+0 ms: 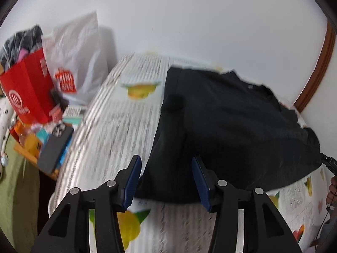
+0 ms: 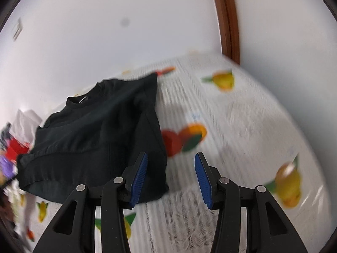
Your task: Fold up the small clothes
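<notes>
A small black top (image 1: pixel 227 126) lies spread on a white fruit-print cloth (image 1: pixel 118 126), its neck toward the far wall. My left gripper (image 1: pixel 166 181) is open and empty, hovering over the garment's near left hem. In the right wrist view the same black top (image 2: pixel 94 139) lies left of centre on the cloth (image 2: pixel 242 126). My right gripper (image 2: pixel 170 179) is open and empty, its left finger over the garment's near right corner. Both views are motion-blurred.
A red paper bag (image 1: pixel 29 88) and a white plastic bag (image 1: pixel 78 59) stand at the left, with a dark phone (image 1: pixel 54 147) and small clutter on a side table. A white wall lies behind; a brown door frame (image 2: pixel 227 19) stands at the right.
</notes>
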